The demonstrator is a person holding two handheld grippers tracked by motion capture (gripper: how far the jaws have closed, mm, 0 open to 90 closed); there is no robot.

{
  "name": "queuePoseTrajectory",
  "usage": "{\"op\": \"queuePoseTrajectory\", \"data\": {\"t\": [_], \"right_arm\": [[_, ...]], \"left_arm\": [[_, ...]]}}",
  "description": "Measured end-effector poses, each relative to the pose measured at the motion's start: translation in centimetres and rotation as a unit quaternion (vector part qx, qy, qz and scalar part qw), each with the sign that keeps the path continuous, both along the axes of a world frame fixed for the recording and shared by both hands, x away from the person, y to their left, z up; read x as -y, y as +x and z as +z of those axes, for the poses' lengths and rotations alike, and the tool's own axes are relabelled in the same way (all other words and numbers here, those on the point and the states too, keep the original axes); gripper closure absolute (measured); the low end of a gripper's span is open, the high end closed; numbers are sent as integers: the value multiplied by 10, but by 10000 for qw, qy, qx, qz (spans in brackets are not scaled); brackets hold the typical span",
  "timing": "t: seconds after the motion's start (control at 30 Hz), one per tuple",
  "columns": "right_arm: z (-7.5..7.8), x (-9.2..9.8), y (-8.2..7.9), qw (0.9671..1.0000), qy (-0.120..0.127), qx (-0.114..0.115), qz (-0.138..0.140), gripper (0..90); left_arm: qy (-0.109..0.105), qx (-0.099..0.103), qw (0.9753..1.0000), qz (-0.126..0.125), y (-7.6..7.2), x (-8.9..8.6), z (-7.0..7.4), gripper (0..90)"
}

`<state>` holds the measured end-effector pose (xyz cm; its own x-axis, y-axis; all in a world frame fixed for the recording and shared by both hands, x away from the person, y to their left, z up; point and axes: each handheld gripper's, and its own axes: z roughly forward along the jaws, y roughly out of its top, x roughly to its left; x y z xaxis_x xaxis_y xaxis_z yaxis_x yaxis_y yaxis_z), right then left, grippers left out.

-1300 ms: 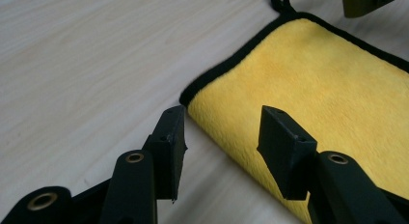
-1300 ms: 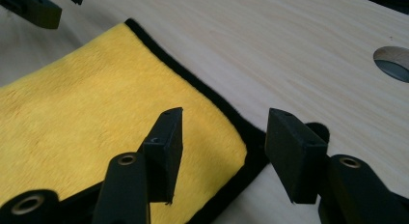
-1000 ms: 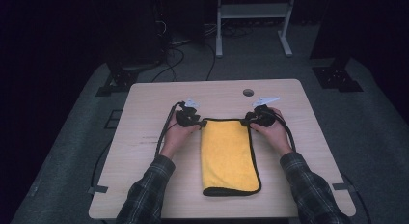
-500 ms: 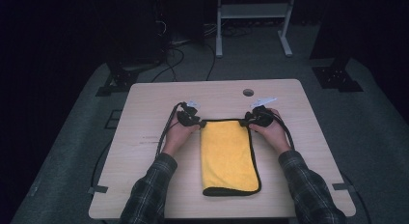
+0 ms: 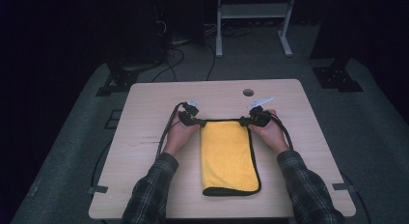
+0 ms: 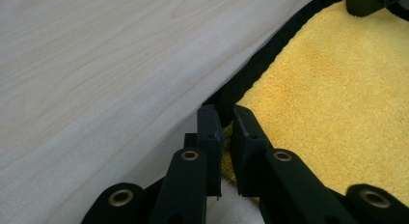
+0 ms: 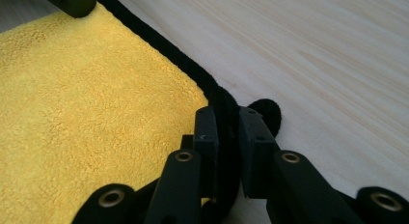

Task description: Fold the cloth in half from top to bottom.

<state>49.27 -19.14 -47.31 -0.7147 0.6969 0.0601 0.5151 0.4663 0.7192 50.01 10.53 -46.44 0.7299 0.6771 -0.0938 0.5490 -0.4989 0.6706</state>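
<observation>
Left gripper (image 6: pixel 223 125) has its jaws clamped on the far left corner of the yellow cloth (image 6: pixel 337 103), a thin bit of the black-trimmed edge pinched between them, seen in the left gripper view. Right gripper (image 7: pixel 227 125) jaws are closed on the far right corner of the same cloth (image 7: pixel 87 103), with the black hem bunched between them and a small black loop (hang tab, probably) sticking out just past the right jaw. In each gripper view the other gripper's tip shows at the top edge, sitting at the opposite corner.

High view: left gripper (image 5: pixel 198 122) and right gripper (image 5: pixel 245 121) sit at the two far corners of the cloth (image 5: pixel 229 156), the far hem pulled fairly straight between them. Left hand (image 5: pixel 179 136) and right hand (image 5: pixel 270 133) rest low at the counter (image 5: pixel 144 151) on either side of the cloth, plaid sleeves coming in from the bottom. The cloth lies flat in a long folded rectangle in the middle of the counter, running from the grippers toward the near edge, black border all round, near end just short of the counter edge. Cables trail from both grippers, the left bundle running back along the left forearm. Small round hole (image 5: pixel 248 92) in the counter beyond the right gripper, well apart from the cloth. Dark floor and a white frame stand behind.
</observation>
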Motion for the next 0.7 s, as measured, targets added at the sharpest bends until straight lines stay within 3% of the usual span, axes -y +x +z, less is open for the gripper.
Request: {"op": "queuePoseTrajectory", "data": {"t": [0.1, 0.2, 0.27, 0.43, 0.53, 0.7], "right_arm": [[2, 0, 2, 9999, 19, -54, -150, 797], [9, 3, 4, 9995, 200, 4, -264, 799], [19, 3, 7, 9994, 201, 109, -268, 799], [52, 3, 9, 9985, 341, 372, -226, 799], [61, 4, 3, 9978, 449, 465, -155, 799], [59, 9, -12, 9970, 638, 428, 7, 799]], "left_arm": [[-21, 61, 10000, 19, 2, -2, 3, 838], [-109, 244, 9996, 65, 5, -3, 14, 838], [-45, 423, 9991, 70, 7, -3, 25, 838], [-216, 766, 9968, 7, 4, -9, 53, 837], [-321, 827, 9960, -97, -4, -13, 60, 837], [-499, 765, 9953, -333, -22, -19, 61, 837]]}}
